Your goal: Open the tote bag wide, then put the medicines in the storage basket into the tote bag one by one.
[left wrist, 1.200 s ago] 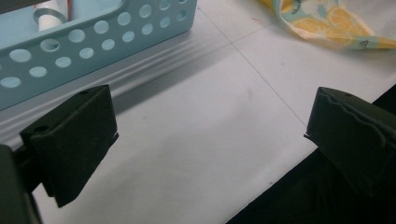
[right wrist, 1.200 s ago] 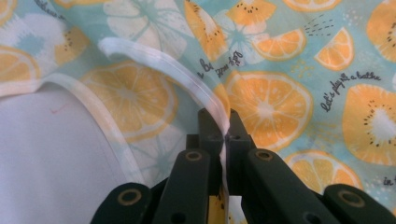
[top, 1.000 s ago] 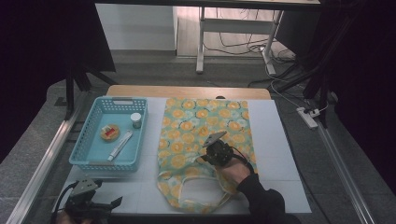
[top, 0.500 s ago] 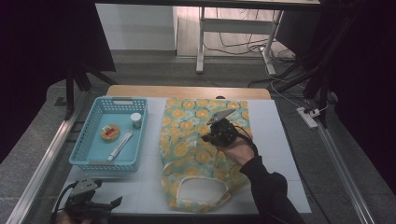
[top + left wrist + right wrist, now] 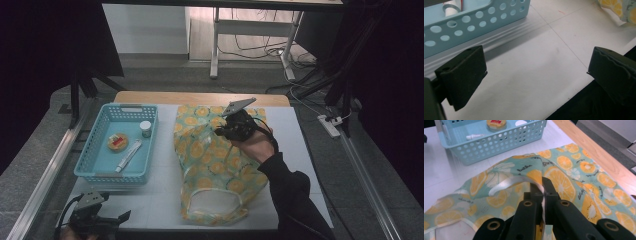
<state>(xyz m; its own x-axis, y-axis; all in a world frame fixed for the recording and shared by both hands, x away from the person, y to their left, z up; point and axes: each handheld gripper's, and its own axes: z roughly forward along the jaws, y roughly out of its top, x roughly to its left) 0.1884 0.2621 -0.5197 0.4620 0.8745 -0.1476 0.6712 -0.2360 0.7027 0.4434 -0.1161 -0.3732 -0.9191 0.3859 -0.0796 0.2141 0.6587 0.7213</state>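
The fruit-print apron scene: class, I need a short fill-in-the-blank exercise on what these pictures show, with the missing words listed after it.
1. The right gripper is shut on the white ____ of the apron.
2. The left gripper has its jaws ____, with nothing between them.
3. The small jar and the tube lie inside the light blue ____.
4. The apron's print shows slices of ____.

Missing words: strap; open; basket; fruit
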